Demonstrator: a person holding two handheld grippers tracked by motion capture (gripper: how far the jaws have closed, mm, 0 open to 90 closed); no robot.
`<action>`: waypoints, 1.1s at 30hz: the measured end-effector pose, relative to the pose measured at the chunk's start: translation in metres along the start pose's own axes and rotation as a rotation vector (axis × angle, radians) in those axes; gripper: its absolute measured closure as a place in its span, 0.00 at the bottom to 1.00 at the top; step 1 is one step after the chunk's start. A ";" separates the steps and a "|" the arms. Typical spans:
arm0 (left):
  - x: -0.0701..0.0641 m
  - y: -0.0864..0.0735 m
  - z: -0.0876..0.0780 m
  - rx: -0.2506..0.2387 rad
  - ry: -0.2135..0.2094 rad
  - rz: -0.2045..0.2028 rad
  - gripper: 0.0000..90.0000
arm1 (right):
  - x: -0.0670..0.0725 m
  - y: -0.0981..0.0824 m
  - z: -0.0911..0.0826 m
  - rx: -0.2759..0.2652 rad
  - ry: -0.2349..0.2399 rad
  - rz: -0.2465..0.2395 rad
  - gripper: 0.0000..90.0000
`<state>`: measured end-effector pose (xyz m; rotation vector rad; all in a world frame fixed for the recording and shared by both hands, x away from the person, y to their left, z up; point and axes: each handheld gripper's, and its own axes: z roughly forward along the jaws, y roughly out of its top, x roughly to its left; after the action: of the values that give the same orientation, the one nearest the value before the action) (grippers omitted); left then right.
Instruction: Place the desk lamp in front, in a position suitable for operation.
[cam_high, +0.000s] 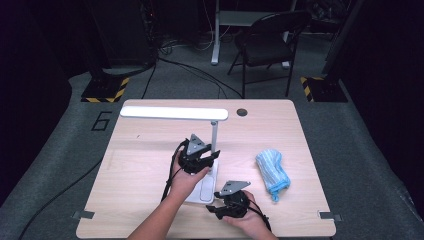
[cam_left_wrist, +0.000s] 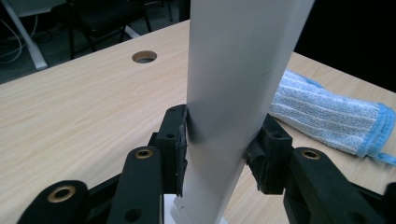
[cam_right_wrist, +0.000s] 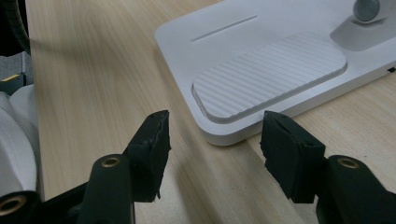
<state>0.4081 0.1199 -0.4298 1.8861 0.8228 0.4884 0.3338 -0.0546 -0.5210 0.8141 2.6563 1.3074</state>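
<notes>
A white desk lamp stands mid-table, with a long head bar (cam_high: 174, 113), a slim upright post (cam_high: 214, 134) and a flat base (cam_high: 205, 191). My left gripper (cam_high: 206, 161) holds the post low down. In the left gripper view both pads press on the post (cam_left_wrist: 233, 84) from either side of my left gripper (cam_left_wrist: 219, 149). My right gripper (cam_high: 214, 209) is near the table's front edge, beside the base. In the right gripper view my right gripper (cam_right_wrist: 215, 140) stands open, its jaws straddling a corner of the base (cam_right_wrist: 261, 28), which carries a ribbed pad (cam_right_wrist: 271, 70); neither pad touches it.
A folded blue-and-white striped cloth (cam_high: 272, 170) (cam_left_wrist: 327, 116) lies right of the lamp. A round cable hole (cam_high: 242, 112) (cam_left_wrist: 144, 57) sits near the table's far edge. A folding chair (cam_high: 270, 40) stands on the floor beyond the table.
</notes>
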 end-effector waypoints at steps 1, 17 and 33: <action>0.000 0.000 0.000 0.000 0.002 0.009 0.69 | 0.000 0.000 0.000 0.002 -0.008 -0.011 0.47; -0.005 -0.004 -0.007 -0.013 -0.062 0.030 0.77 | -0.016 -0.001 -0.012 -0.046 -0.083 0.031 0.47; -0.010 -0.007 -0.014 -0.007 -0.189 0.098 0.84 | -0.028 -0.002 -0.019 -0.092 -0.144 0.076 0.47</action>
<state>0.3893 0.1235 -0.4300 1.9386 0.6053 0.3655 0.3511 -0.0829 -0.5151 0.9668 2.4581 1.3228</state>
